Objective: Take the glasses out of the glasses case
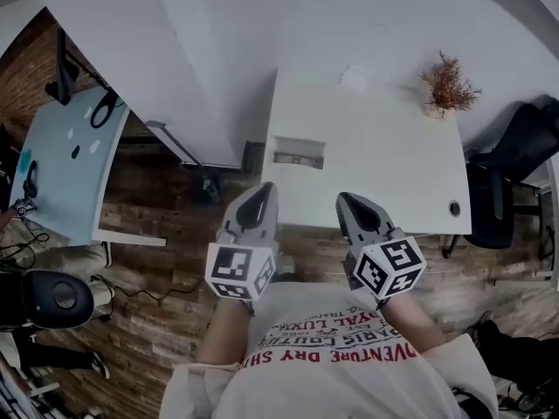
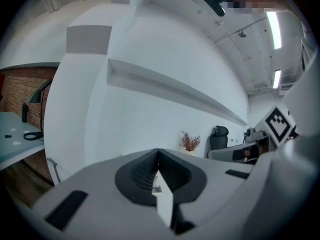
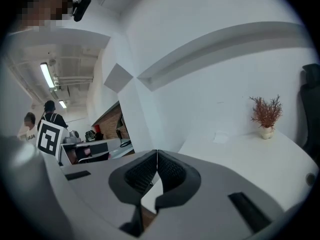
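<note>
A pale rectangular glasses case (image 1: 298, 154) lies shut on the white table (image 1: 393, 173), left of its middle. No glasses show in any view. My left gripper (image 1: 260, 201) hovers at the table's front edge, just short of the case, jaws shut with nothing between them. My right gripper (image 1: 349, 204) hangs beside it to the right, also shut and empty. In the left gripper view the ribbed pads (image 2: 145, 171) meet, and a sliver of the case shows below them. The right gripper's pads (image 3: 172, 171) meet too, with the table (image 3: 250, 159) stretching beyond.
A dried plant in a small pot (image 1: 448, 85) stands at the table's far right corner, and a small white item (image 1: 354, 78) lies at the far edge. A black office chair (image 1: 511, 177) is at the right, a light blue desk (image 1: 65, 160) at the left. Wood floor lies below.
</note>
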Motion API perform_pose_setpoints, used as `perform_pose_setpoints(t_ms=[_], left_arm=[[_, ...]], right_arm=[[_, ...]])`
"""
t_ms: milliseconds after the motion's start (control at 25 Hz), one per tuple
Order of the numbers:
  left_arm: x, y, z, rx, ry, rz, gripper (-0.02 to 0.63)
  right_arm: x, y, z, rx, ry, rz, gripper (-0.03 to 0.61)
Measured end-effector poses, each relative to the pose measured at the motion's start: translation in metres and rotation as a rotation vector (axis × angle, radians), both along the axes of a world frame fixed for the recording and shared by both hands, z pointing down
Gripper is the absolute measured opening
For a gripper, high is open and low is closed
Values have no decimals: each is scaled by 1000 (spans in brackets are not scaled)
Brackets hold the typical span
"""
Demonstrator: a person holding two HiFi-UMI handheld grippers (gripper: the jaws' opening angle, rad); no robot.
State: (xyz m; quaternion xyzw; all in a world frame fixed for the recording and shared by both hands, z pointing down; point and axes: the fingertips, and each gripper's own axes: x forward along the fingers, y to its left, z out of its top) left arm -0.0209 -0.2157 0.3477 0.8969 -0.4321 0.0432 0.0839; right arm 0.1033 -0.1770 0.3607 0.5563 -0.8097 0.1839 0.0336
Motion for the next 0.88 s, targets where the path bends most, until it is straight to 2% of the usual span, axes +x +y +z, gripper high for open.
perform_pose_setpoints(t_ms=[280, 480, 680, 880], left_arm=[[-18, -63, 12, -37, -5, 30, -3], [-21, -85, 37, -108, -15, 16, -3], [-18, -105, 62, -175, -40, -24, -3], [-9, -123, 89, -247, -65, -58, -3]], right_arm=[[-22, -61, 6, -37, -10, 17, 12], [-25, -90, 28, -91, 1, -12, 12], [-27, -121, 60, -167, 51, -87, 12], [-33, -149, 96, -243, 130, -226, 14]])
